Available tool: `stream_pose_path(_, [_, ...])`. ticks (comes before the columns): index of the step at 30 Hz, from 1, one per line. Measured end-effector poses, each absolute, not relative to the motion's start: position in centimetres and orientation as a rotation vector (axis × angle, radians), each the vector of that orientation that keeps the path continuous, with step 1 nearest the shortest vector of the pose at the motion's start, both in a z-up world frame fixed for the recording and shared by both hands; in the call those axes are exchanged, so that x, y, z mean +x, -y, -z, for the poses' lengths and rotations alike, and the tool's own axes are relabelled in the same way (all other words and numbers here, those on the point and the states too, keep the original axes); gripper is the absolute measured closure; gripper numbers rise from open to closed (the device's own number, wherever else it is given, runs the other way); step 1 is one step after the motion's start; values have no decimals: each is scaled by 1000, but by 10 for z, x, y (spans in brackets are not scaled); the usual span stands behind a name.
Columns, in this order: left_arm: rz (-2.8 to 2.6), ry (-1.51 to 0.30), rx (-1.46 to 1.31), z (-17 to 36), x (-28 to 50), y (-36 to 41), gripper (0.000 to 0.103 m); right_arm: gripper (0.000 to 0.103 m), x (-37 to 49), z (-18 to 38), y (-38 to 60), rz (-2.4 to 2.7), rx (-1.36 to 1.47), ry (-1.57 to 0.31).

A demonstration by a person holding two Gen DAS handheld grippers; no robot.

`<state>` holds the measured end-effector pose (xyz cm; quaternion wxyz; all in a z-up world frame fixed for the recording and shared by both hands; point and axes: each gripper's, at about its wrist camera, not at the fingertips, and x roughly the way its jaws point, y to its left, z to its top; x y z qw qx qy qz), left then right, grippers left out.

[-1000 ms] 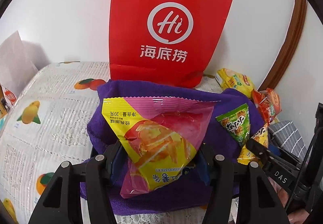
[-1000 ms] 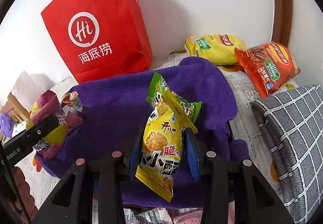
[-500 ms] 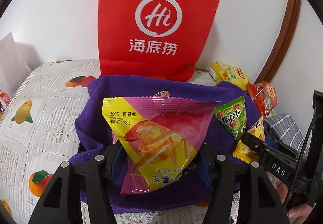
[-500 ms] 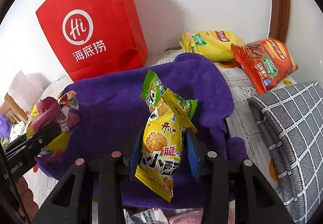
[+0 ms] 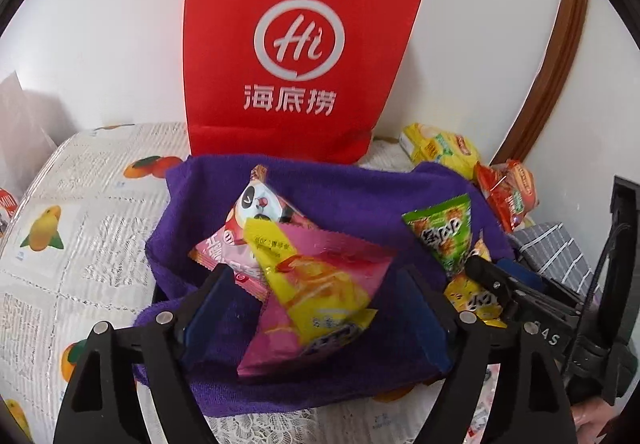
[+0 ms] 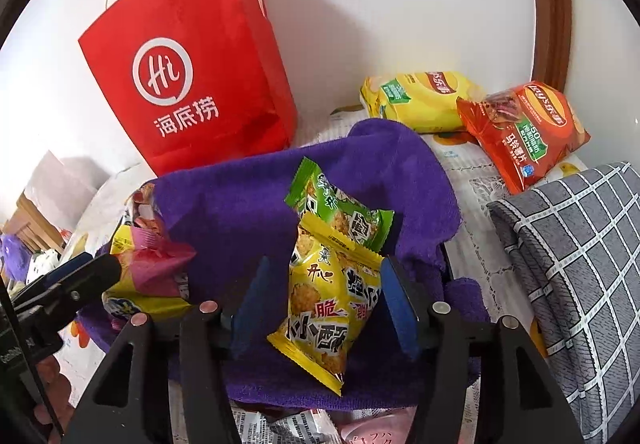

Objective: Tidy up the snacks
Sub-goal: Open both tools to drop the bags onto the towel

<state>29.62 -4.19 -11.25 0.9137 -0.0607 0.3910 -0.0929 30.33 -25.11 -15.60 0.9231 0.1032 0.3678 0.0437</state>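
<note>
Purple towelling lines the basket [image 5: 360, 196] that sits on the fruit-print tablecloth [image 5: 72, 228], in front of an upright red paper bag [image 5: 296, 56] leaning at the white wall.

The left gripper [image 5: 316, 308] hangs over the near side of the basket. Its jaws have just been opening and now stand wide, the blue pads clear of the pink and yellow potato-stick packet [image 5: 320, 292] that lies tilted between them on the towel. That packet overlaps a pink panda-print packet [image 5: 248, 228] lying behind it in the basket.

The right gripper [image 6: 324, 308] is over the right part of the same basket. Its jaws have also just been opening and stand partly apart; the yellow rice-cracker packet [image 6: 332, 308] lies between the pads, close to the right one, though whether it still touches that pad is hard to tell. A green packet of the same kind [image 6: 340, 212] lies against its top edge.

Outside the basket, near the wall, a yellow crisp bag [image 6: 420, 100] and an orange-red crisp bag [image 6: 524, 132] lie on the tablecloth, touching each other. A grey checked cushion [image 6: 580, 264] sits just beside the basket on the right.
</note>
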Motion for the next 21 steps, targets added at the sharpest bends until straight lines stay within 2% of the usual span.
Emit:
stream_pose_path(11, [205, -837, -198, 110, 290, 26, 21, 45, 274, 155, 258, -58, 241, -765])
stream_pose_path(18, [240, -856, -248, 105, 283, 20, 21, 45, 215, 151, 285, 18, 216, -744])
stream_pose_path(21, [253, -852, -252, 104, 280, 20, 21, 39, 184, 156, 308, 76, 257, -761])
